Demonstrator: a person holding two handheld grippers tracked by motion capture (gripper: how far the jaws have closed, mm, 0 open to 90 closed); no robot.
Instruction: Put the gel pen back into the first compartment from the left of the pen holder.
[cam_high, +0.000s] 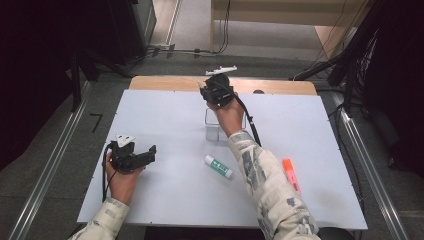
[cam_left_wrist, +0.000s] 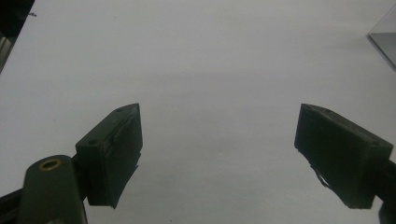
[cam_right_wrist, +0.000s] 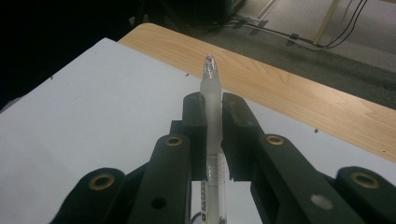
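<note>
Now right gripper (cam_right_wrist: 213, 109) clamps a pen (cam_right_wrist: 212, 88) above the clear box (cam_high: 214, 126) near the table's far edge; next: lower it in. Left gripper (cam_left_wrist: 219, 154) open, idle near left edge

One white surface (cam_high: 165, 115). Two tools: left tool (cam_high: 150, 152), right tool (cam_high: 205, 92). One clear pen (cam_right_wrist: 212, 107), held between the right tool's jaws. One clear container (cam_high: 212, 131). One glue stick (cam_high: 218, 166). One orange highlighter (cam_high: 291, 175).
</note>
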